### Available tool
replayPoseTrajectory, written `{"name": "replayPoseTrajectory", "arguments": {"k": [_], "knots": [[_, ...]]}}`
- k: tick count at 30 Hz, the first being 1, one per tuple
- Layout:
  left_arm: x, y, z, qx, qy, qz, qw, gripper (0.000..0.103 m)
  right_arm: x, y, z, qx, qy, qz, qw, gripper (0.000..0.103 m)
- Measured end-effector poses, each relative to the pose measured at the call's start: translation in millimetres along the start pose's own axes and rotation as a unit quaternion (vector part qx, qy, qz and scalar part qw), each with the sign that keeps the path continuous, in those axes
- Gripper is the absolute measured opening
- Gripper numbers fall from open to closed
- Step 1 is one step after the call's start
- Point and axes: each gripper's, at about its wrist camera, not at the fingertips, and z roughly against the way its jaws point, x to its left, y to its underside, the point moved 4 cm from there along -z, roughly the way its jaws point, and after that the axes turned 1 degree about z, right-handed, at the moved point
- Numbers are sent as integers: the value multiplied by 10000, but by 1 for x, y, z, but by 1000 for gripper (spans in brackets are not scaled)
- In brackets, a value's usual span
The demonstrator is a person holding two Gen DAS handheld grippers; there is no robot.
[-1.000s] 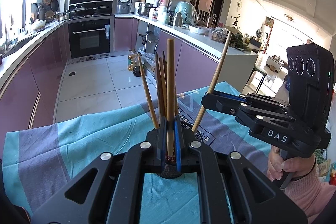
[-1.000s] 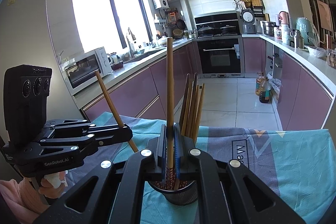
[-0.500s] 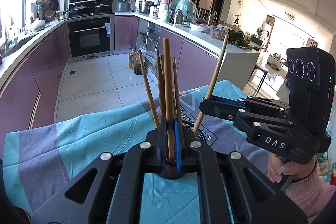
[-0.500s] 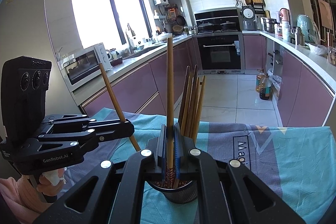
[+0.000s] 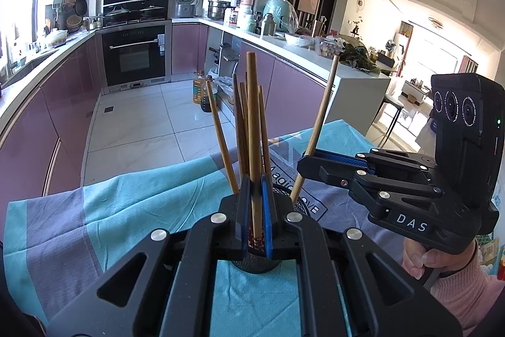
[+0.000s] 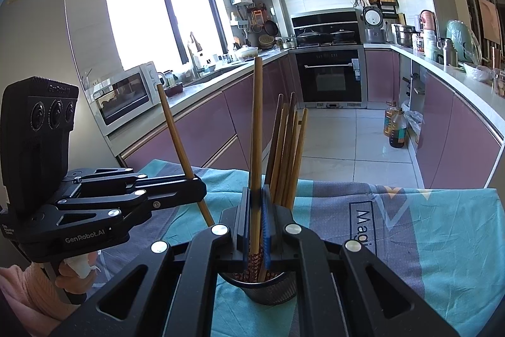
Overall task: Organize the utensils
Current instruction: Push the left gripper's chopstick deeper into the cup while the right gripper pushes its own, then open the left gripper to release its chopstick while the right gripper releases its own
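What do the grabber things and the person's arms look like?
Both are chunky black plastic with silver screws and blue finger pads. The right gripper says "DAS" in white and has three round lenses and a green light. The left gripper says "GenRobot.AI". The right hand and left hand show pink fuzzy sleeves.

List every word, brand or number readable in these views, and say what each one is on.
"DAS": white letters on the right gripper body, left wrist view.
"GenRobot.AI": on the left gripper body, right wrist view.
"GenRobot": partly readable on top of the left gripper's camera block.
"Magi...": cut off by the holder, printed on the tablecloth.
Small print at the left gripper's rear edge and the oven sticker: too small to read.
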Motion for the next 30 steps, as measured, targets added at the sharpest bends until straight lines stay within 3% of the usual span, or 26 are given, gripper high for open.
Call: {"name": "replayPoseTrajectory", "arguments": {"k": [30], "knots": [[17, 1, -38, 245, -28, 140, 9996, 8, -2, 2, -19, 196, 3, -12, 9998, 6]]}}
